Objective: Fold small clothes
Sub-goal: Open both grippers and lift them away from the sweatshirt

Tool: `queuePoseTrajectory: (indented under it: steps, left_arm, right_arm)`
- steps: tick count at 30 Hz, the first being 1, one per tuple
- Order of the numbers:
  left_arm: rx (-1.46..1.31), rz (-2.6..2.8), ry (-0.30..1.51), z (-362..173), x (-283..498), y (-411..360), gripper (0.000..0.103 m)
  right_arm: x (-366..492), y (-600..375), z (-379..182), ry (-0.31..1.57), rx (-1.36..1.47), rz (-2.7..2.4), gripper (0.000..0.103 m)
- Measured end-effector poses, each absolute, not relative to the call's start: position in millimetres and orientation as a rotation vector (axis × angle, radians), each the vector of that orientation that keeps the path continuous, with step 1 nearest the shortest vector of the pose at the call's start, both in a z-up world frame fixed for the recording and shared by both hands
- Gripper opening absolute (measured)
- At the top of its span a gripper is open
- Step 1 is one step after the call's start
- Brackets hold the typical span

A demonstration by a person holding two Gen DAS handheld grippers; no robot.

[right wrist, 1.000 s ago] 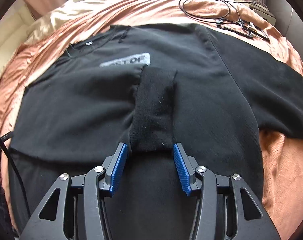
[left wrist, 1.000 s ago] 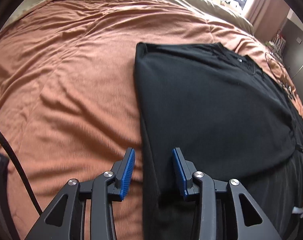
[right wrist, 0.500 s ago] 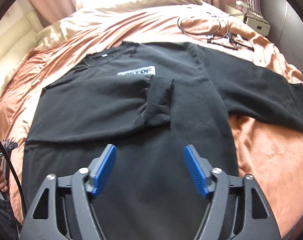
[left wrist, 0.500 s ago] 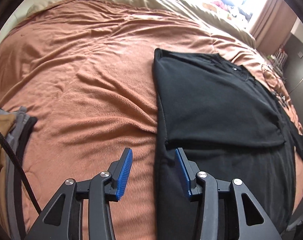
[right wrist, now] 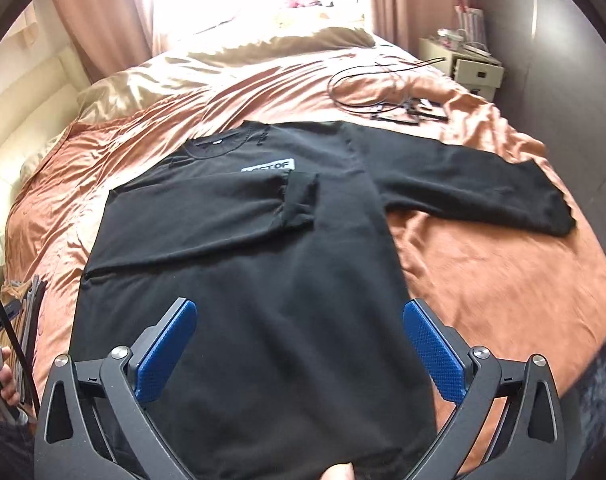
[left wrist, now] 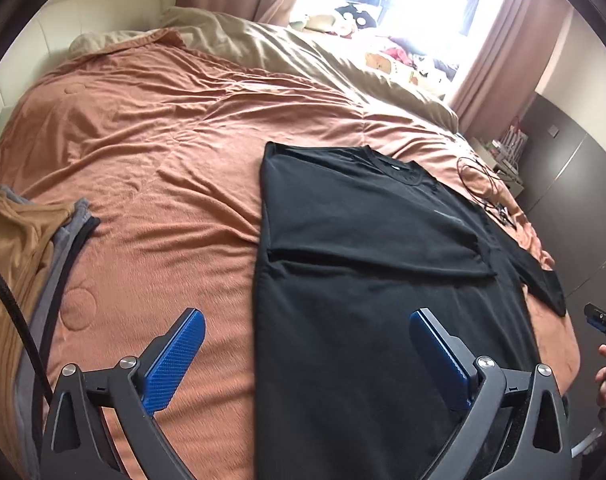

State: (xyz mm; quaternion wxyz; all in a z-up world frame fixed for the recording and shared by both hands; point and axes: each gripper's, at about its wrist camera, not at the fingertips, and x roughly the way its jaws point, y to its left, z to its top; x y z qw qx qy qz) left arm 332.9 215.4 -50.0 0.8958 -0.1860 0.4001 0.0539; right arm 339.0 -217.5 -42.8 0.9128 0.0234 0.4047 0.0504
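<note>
fingers (right wrist: 431, 354) spread wide, black sweatshirt (right wrist: 263, 280) beneath, untouched

fingers: my left gripper (left wrist: 307, 354) and right gripper (right wrist: 299, 348) have black arms
pads: textured blue (right wrist: 168, 350)
screws: silver (left wrist: 483, 361)
cable: black (left wrist: 13, 312)

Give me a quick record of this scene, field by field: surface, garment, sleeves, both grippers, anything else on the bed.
surface: bed with orange blanket
garment: black sweatshirt, lying flat
sleeves: one sleeve folded across the chest; other sleeve spread out to the side
left gripper: open, empty, jaws just opened
right gripper: open, empty, jaws just opened
other: cables near the far edge; stacked clothes beside the sweatshirt
</note>
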Motion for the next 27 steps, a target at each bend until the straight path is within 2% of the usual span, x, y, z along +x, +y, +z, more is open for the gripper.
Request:
queuePoseTrajectory:
  steps: [9,27]
  left_arm:
    - [-0.328,0.079,0.768,-18.3,305.8,153.9,0.103]
    - [-0.205,-0.083,0.746,20.7,314.8,-4.0,0.103]
  right_arm:
    - [272.1,-264.2,-30.7,0.734,0.073,0.088,0.103]
    - [180.6,-413.0,-44.9,0.554,0.407,0.008,0.103]
